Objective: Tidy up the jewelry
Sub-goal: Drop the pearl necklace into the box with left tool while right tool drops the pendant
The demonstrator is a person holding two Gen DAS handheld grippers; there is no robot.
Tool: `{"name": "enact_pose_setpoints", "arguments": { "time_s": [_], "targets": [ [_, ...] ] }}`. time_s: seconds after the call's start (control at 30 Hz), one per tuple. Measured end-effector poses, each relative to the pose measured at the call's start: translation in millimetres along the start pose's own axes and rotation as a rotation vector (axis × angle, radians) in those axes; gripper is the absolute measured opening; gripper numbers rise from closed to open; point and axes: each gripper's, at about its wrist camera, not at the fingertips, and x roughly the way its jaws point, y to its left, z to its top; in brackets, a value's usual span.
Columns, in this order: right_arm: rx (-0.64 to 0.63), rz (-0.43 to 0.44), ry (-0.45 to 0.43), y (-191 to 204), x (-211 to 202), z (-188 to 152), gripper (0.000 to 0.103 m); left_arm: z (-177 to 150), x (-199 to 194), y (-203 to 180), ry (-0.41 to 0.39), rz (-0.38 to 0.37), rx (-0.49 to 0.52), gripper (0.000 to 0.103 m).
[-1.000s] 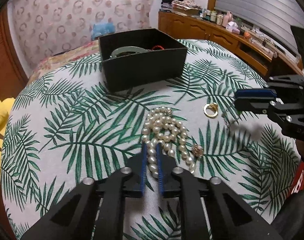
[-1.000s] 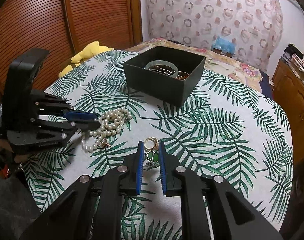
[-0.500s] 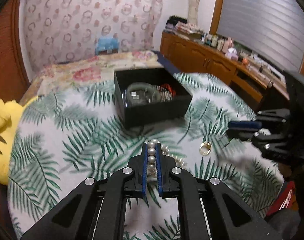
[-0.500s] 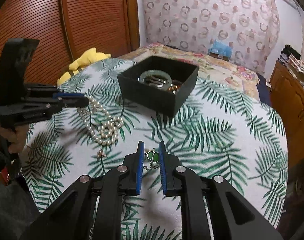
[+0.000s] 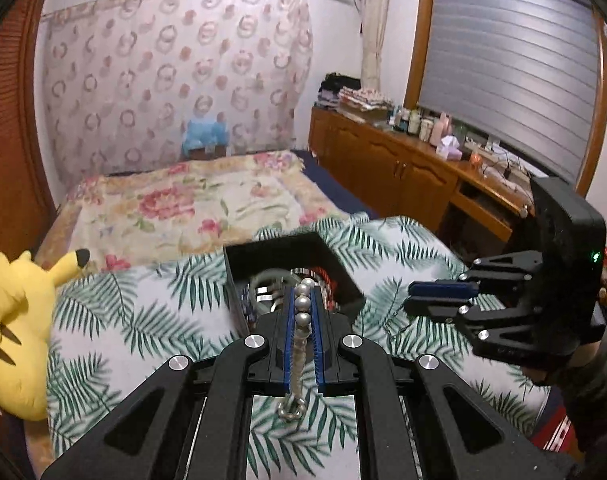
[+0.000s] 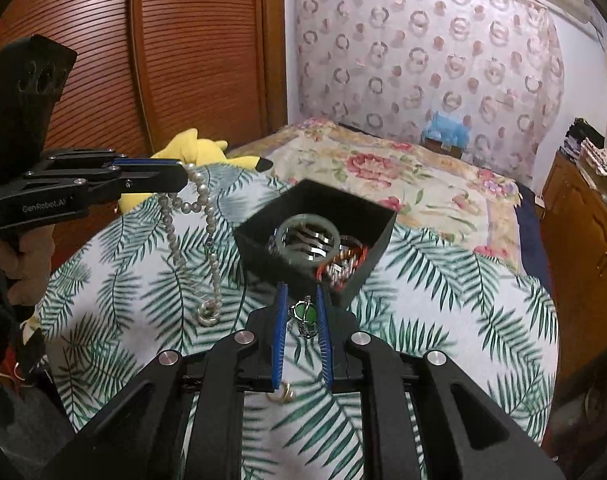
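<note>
My left gripper [image 5: 302, 294] is shut on a white pearl necklace [image 5: 302, 303]. In the right wrist view the left gripper [image 6: 183, 178] is raised at the left, and the pearl strand [image 6: 207, 220] dangles from it down to its clasp [image 6: 207, 314] just above the cloth. My right gripper [image 6: 301, 292] is shut on a green pendant [image 6: 308, 314], whose thin chain hangs below the right gripper [image 5: 411, 298] in the left wrist view. Beyond both grippers stands a black open box [image 6: 355, 284] [image 5: 263, 252] with a jade bangle [image 6: 309, 218] and other bracelets inside. A gold ring [image 6: 281, 394] lies on the cloth under my right gripper.
The round table has a palm-leaf cloth [image 6: 443, 300]. A yellow plush toy [image 5: 15, 320] sits at its left edge. Behind it are a bed with a floral cover [image 5: 191, 204], a wooden dresser [image 5: 403, 176] on the right and slatted wooden doors [image 6: 163, 60] on the left.
Both grippers have risen and moved toward the box. The pearl necklace has come off the cloth and now hangs from the left gripper. The pendant has lifted with the right gripper.
</note>
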Motion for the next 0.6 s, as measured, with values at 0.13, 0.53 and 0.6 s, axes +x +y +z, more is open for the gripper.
{"name": "enact_pose_setpoints", "arguments": {
  "time_s": [0.13, 0.53, 0.6],
  "targets": [
    [-0.005, 0.001, -0.016, -7, 4, 16, 0.016, 17, -1, 2, -0.029, 0.002, 0.006, 0.007],
    [0.009, 0.024, -0.036, -26, 29, 51, 0.016, 69, -2, 4, -0.112, 0.005, 0.035, 0.007],
    [0.013, 0.028, -0.035, -28, 34, 53, 0.016, 77, -1, 5, -0.125, 0.008, 0.035, 0.007]
  ]
}}
